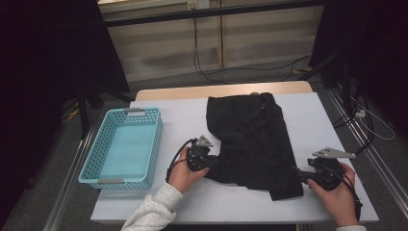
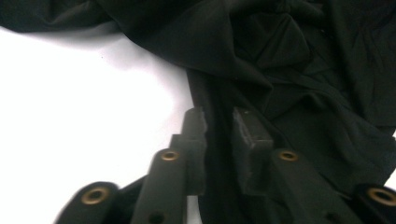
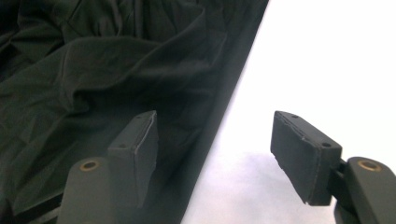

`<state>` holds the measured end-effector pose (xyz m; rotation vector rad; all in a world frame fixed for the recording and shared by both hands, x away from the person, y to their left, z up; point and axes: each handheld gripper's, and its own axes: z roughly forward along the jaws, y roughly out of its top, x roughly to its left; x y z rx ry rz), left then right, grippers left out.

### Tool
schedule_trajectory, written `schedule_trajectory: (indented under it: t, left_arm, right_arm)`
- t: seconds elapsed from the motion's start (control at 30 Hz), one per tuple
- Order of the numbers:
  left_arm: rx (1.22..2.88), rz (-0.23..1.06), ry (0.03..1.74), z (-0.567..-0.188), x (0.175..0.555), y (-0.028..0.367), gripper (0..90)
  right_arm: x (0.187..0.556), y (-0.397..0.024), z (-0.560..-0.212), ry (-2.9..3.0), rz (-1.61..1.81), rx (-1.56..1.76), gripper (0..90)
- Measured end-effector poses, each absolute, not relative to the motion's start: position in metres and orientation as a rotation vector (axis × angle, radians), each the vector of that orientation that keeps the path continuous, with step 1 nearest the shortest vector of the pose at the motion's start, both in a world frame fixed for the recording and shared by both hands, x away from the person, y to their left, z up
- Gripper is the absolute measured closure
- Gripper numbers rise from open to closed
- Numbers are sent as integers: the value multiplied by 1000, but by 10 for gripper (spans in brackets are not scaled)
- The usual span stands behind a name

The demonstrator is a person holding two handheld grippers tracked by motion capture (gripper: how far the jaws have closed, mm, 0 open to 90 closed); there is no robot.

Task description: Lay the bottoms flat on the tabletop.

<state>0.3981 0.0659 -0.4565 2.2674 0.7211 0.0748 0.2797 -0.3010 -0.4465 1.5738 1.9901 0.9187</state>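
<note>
A black garment (image 1: 250, 139) lies crumpled across the middle of the white tabletop (image 1: 312, 120). My left gripper (image 1: 213, 163) is at its lower left edge. In the left gripper view, my left gripper (image 2: 219, 126) has its jaws drawn close together, pinching a fold of the garment (image 2: 280, 70) at its edge. My right gripper (image 1: 297, 173) is at the garment's lower right corner. In the right gripper view, my right gripper (image 3: 215, 126) stands open; its left pad (image 3: 137, 149) is over the garment (image 3: 93, 70) and its right pad (image 3: 301, 154) over bare table, with the cloth's edge between them.
A light blue perforated basket (image 1: 94, 151) stands on the table's left side with nothing in it. Cables run over the floor behind the table. White table surface shows in front of the garment and to its right.
</note>
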Motion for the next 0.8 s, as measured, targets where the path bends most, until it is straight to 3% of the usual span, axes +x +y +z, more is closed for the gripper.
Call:
schedule_trajectory:
  t: [0.1,0.8]
  left_arm:
    - [2256,20,738,-457,396,67,878]
    - [2261,-20,814,-439,372,108,884]
  right_arm:
    - [281,-300,-446,1985,921,1571,317]
    - [274,-292,-438,1995,936,1569,369]
